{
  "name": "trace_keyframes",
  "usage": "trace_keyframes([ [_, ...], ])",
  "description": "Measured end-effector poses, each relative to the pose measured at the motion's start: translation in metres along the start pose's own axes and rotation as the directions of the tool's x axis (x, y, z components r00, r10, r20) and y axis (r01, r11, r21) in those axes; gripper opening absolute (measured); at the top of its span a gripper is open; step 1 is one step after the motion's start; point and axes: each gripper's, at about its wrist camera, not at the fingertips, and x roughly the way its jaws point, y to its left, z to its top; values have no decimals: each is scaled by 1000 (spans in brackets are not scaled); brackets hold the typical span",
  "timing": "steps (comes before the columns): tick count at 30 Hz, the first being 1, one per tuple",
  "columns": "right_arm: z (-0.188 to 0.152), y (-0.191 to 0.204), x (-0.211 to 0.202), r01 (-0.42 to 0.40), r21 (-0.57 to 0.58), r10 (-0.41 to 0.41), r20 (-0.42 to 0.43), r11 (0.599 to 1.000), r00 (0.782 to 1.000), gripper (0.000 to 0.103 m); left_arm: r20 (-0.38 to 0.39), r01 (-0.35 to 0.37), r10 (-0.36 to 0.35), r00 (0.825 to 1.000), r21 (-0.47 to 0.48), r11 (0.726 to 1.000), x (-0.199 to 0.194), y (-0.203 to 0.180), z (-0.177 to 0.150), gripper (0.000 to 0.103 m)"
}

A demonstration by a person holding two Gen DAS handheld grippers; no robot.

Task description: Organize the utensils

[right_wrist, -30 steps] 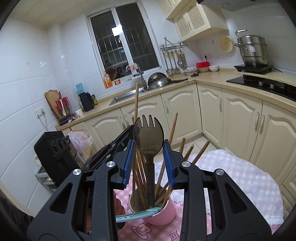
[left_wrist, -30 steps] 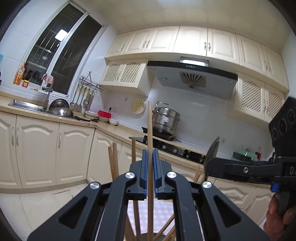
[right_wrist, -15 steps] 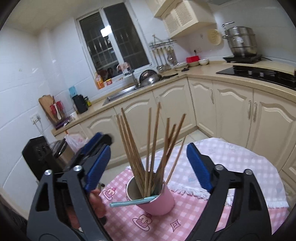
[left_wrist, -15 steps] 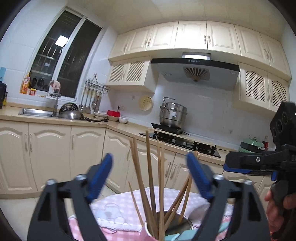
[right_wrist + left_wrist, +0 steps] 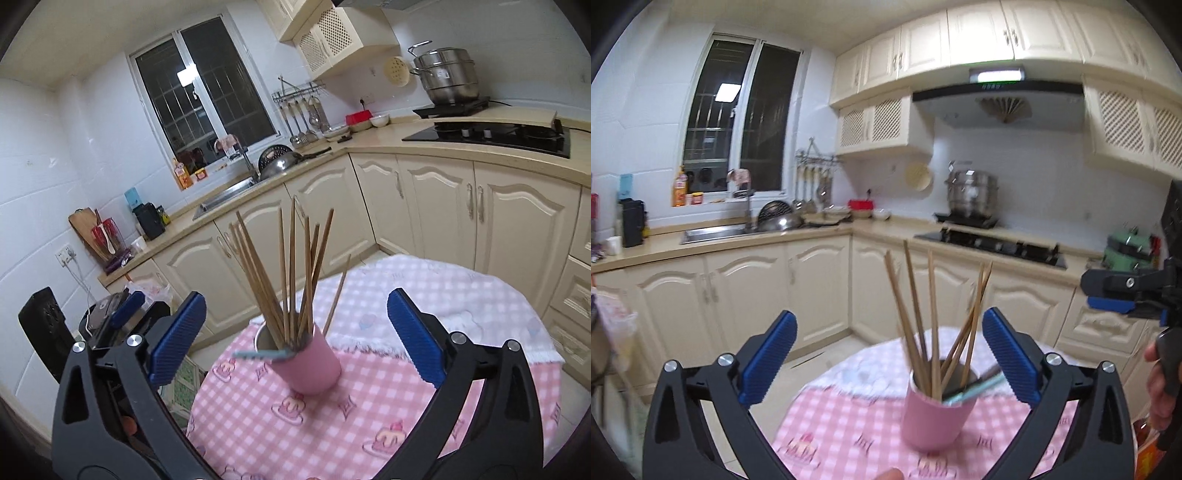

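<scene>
Wooden chopsticks [image 5: 291,273] stand in the pink cup [image 5: 314,365], both hand-held grippers [image 5: 886,354] [image 5: 295,339] spread and empty; best to retreat upward without brushing them.

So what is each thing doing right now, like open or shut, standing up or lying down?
Left gripper: open, holding nothing.
Right gripper: open, holding nothing.
Pink round cup: upright on the checked cloth.
Brown wooden chopsticks: standing in the cup, fanned out.
Pale blue utensil handle: leaning out over the cup's rim.
Pink checked tablecloth: spread flat over the table.
Cream lower cabinet doors: shut.
</scene>
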Motion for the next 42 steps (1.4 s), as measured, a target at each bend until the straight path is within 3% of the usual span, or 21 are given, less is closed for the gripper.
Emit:
trace_keyframes([
  [8,-28,14,-25,53,-36,-54,-31,998,998,97,-121,-111,110,987,0,994,-43,-12,-2,99],
  [14,-51,30,-46,76,-71,-77,-8,995,997,97,-152,-167,167,974,9,986,-75,-21,-6,99],
  [18,-63,44,-64,99,-86,-98,15,991,995,97,-153,-195,195,969,16,981,-97,-28,-8,99],
  [28,-81,74,-110,153,-128,-142,93,980,986,97,-100,-196,199,975,40,980,-157,-46,-1,99],
  [42,-82,83,-133,186,-146,-164,149,972,975,97,-95,-214,216,972,29,976,-168,-52,4,99],
])
